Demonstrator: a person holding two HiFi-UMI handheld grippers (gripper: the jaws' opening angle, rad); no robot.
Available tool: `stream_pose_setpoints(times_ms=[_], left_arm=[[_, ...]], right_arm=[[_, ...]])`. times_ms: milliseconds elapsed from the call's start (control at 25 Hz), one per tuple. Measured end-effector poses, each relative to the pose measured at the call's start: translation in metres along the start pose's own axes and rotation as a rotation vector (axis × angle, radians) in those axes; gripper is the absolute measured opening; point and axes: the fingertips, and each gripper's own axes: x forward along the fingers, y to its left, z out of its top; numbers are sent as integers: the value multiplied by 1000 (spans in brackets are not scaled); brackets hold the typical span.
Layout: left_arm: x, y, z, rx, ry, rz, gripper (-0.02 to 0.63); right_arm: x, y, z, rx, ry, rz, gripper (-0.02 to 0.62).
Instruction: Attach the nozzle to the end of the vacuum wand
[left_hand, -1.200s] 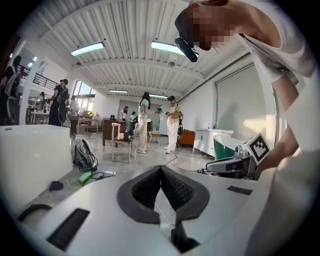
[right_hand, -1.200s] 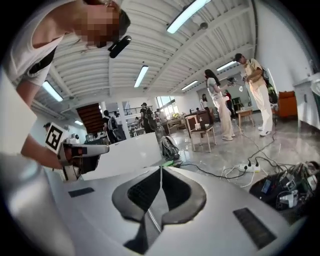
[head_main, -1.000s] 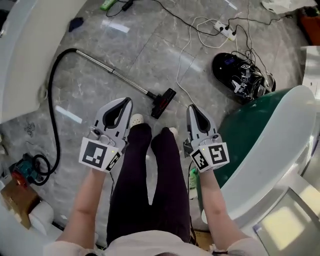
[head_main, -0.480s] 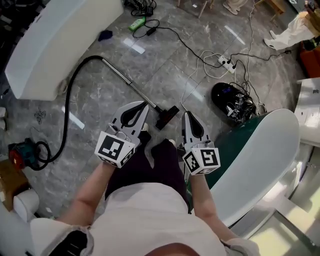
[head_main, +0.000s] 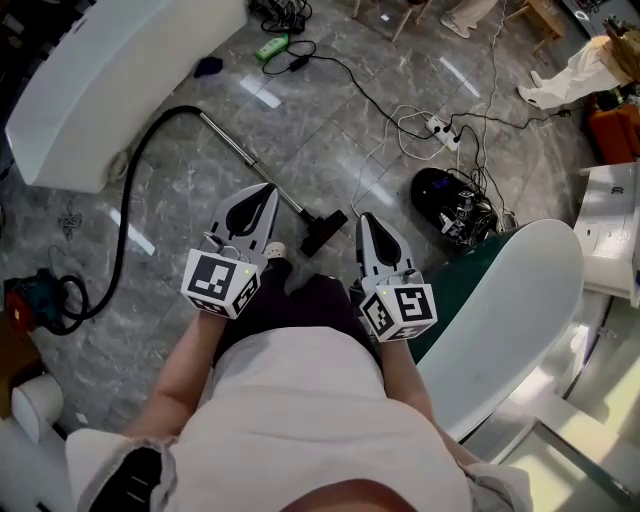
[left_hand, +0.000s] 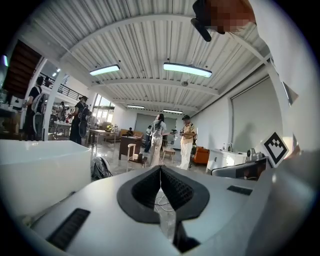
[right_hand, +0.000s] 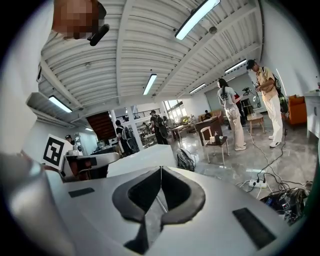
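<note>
Now both grippers are held out side by side in front of the person, apart from each other. Left gripper (head_main: 268, 188): jaws pressed together, nothing btwn them. Right gripper (head_main: 362, 218): same, clenched on nothing. Black nozzle (head_main: 325, 231) lies on the grey marble floor (head_main: 330, 130), seen btwn the two gripper tips, touching the lower end of the metal vacuum wand (head_main: 240, 150). Black hose (head_main: 125, 200) curves off left.

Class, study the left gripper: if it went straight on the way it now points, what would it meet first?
Nothing close, it seems. The left gripper, shut and empty, points almost level across the hall, likely clearing the vacuum wand on the floor. Far ahead is a standing person; depth is unclear.
</note>
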Motion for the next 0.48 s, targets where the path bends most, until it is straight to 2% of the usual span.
stream_pose_setpoints(times_ms=[200,480], left_arm=[[9,-4,7,-3,-14,-3,9],[13,-14,4,-3,-11,-7,9]], right_arm=[[2,3,6,-37,6,19,18],[-8,3,-6,-21,28,27,18]])
